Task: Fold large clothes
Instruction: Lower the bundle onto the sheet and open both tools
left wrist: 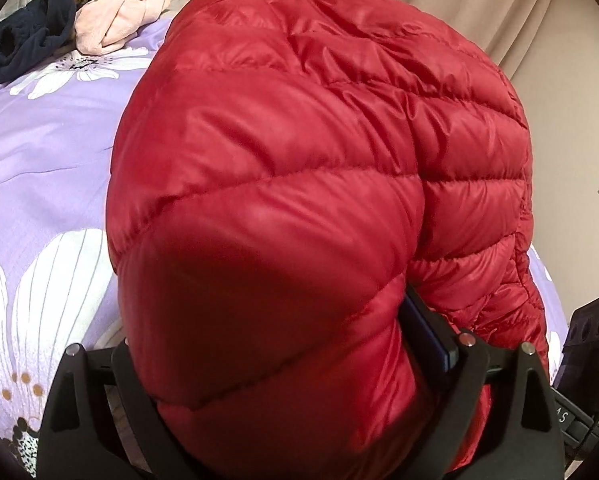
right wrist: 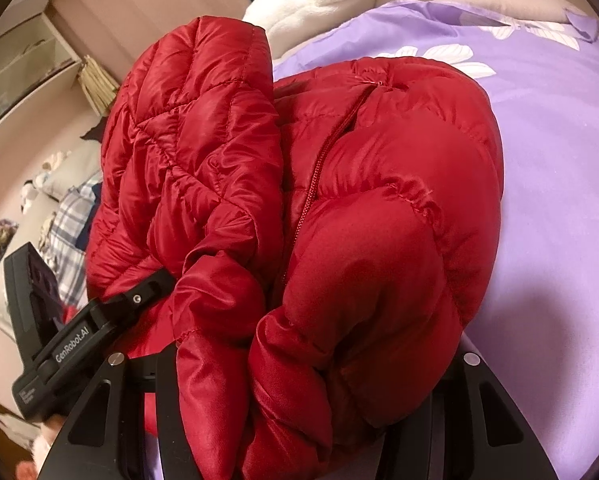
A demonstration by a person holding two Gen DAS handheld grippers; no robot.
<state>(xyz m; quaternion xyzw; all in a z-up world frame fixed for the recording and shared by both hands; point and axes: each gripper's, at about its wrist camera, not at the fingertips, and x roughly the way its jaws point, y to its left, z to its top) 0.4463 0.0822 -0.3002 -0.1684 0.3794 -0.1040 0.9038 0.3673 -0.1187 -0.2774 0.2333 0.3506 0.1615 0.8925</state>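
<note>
Left wrist: red puffer jacket on the bed, bulging between the left claw's spread, released jaws. Soft, light, slippery; it will spring back.

Right wrist: right claw clenched on bunched jacket fabric; stitched seams should slip least.

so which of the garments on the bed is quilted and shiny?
The red puffer jacket, bulging between the grippers. The navy garment and the pink one piled at the far corner are soft, matte cloth without stitched channels.

Bedroom: floral bedspread, curtains
</note>
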